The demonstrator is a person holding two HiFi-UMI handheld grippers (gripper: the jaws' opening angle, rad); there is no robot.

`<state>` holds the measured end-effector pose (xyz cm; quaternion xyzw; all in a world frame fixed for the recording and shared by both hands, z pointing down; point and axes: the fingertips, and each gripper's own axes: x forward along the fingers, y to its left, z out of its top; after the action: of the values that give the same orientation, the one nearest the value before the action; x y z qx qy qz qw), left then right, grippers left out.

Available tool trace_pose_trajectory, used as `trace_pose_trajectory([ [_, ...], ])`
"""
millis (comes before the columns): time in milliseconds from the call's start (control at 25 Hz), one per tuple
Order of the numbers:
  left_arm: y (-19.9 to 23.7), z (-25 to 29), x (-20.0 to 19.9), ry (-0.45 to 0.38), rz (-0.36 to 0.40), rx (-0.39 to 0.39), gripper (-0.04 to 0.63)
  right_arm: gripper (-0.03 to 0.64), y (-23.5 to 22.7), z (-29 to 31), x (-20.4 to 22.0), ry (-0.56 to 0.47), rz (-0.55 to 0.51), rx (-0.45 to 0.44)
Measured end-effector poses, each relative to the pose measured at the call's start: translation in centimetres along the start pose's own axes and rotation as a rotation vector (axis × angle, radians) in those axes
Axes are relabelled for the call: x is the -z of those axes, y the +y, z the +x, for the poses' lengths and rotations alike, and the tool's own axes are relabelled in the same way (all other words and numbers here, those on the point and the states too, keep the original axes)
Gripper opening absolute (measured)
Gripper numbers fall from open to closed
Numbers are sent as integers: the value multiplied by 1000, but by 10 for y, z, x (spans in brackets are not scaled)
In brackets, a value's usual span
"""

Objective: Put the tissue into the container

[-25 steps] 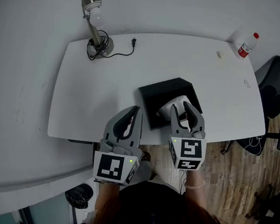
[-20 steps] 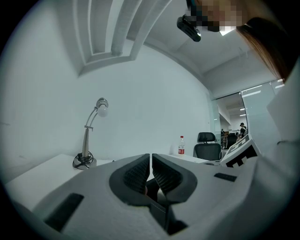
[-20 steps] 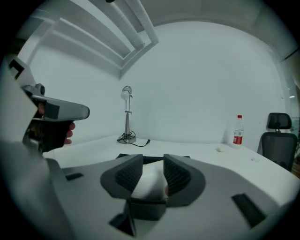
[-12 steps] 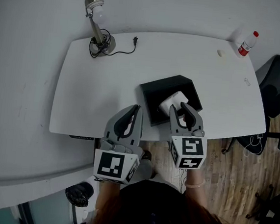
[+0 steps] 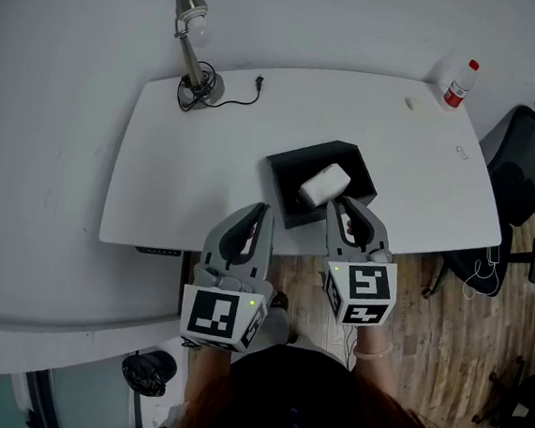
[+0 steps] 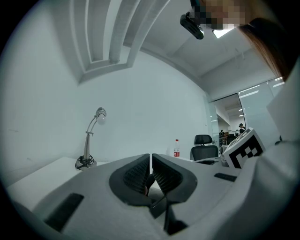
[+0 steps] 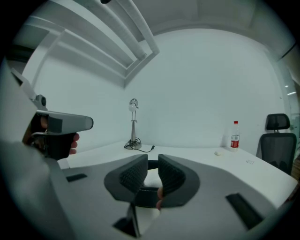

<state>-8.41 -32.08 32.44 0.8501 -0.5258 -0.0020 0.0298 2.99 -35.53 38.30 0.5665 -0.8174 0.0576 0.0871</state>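
Observation:
The white tissue pack [image 5: 324, 184] lies inside the black container [image 5: 287, 167] near the front of the white table [image 5: 196, 173]. My right gripper [image 5: 349, 208] hovers just short of the container's near rim. Its jaws are closing, a narrow gap still shows between them, and nothing is in it. In the right gripper view, past the right gripper [image 7: 153, 158], the tissue pack [image 7: 151, 178] shows white beyond the gap. My left gripper [image 5: 261, 210] is shut and empty at the table's front edge, left of the container. In its own view the left gripper [image 6: 150, 157] has its pads touching.
A desk lamp [image 5: 195, 49] with a coiled cable stands at the table's back left. A red-capped bottle [image 5: 458, 83] and small bits sit at the back right. A black office chair [image 5: 523, 175] stands beyond the right edge, over wooden floor.
My right gripper has drawn back from the container toward me, leaving the tissue pack lying inside, and its jaws have narrowed. The left gripper has barely moved.

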Motion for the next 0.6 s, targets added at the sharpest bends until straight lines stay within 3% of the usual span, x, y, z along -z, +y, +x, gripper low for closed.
trace_pose_trajectory([
  [600, -51, -77, -12, -52, 51, -25, 38, 44, 18, -95, -22, -107, -33, -16],
])
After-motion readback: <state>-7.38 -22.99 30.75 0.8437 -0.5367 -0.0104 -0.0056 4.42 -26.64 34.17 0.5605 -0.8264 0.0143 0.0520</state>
